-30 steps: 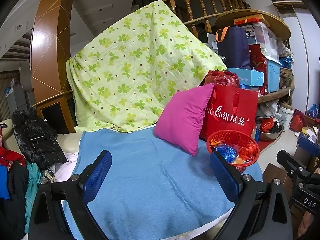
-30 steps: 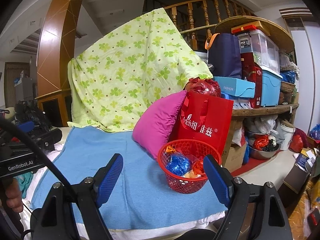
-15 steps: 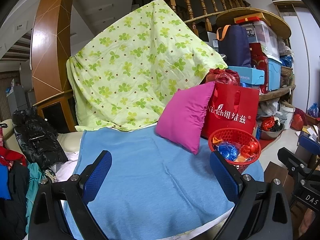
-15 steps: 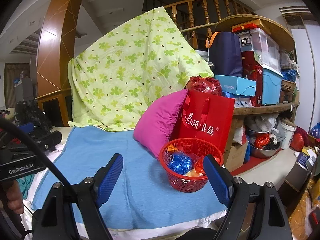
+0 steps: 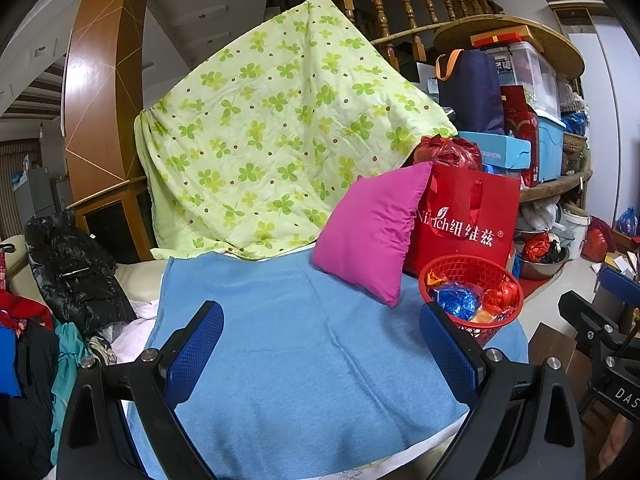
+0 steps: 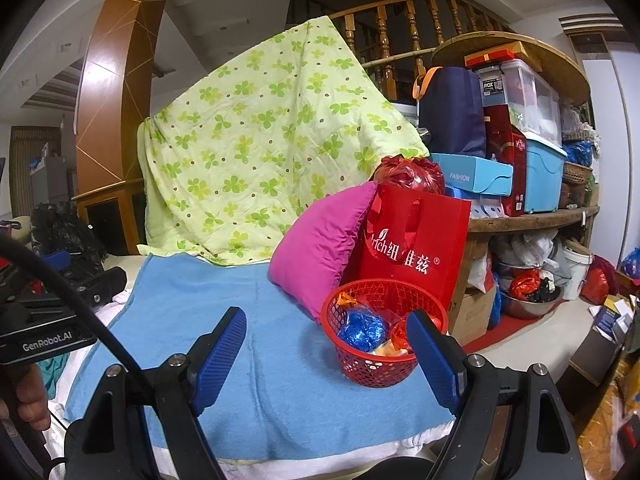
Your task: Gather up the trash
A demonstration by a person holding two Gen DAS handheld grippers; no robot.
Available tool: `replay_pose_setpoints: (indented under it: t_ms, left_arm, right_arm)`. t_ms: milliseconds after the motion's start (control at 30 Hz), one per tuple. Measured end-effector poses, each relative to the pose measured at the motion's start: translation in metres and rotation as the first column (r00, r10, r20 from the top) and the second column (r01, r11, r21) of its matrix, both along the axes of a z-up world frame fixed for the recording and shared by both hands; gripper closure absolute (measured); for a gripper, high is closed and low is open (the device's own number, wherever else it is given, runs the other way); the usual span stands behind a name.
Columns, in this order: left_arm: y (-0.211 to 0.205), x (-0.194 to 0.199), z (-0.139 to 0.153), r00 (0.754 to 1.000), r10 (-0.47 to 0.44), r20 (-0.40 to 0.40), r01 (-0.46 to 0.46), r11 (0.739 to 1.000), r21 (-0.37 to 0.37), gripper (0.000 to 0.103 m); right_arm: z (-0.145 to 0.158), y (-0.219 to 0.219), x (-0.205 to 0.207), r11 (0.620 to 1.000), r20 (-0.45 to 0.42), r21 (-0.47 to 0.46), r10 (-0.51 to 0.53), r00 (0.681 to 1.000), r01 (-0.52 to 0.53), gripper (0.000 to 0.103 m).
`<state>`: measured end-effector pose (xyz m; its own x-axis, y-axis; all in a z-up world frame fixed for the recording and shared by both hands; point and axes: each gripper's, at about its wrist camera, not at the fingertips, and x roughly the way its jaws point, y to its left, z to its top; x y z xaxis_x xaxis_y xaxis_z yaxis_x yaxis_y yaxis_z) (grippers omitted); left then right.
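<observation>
A red mesh plastic basket (image 6: 384, 364) is standing upright on the blue towel, sitting at about four o'clock in the left wrist view (image 5: 472, 300). It is holding crumpled trash: a shiny blue foil wad (image 6: 362, 328) at nine o'clock inside, red wrappers (image 6: 400, 332) at three o'clock (partly hidden), and an orange scrap (image 6: 346, 300) poking up at eleven o'clock.

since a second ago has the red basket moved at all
No. In the right wrist view the red basket sits in the same spot on the blue towel, just in front of the red gift bag, as before.
</observation>
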<state>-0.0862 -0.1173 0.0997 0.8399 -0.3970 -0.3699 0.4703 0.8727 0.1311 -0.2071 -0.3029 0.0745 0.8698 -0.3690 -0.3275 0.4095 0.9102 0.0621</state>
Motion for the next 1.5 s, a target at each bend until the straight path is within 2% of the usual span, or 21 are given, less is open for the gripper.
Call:
replay_pose_setpoints:
  t_ms: [1500]
  left_arm:
    - [0.0073, 0.0031, -0.0080, 1.000, -0.016, -0.013, 0.016, 1.000, 0.013, 0.005]
  right_arm:
    - [0.0045, -0.0088, 0.0014, 1.000, -0.005, 0.001, -0.005, 1.000, 0.005, 0.018]
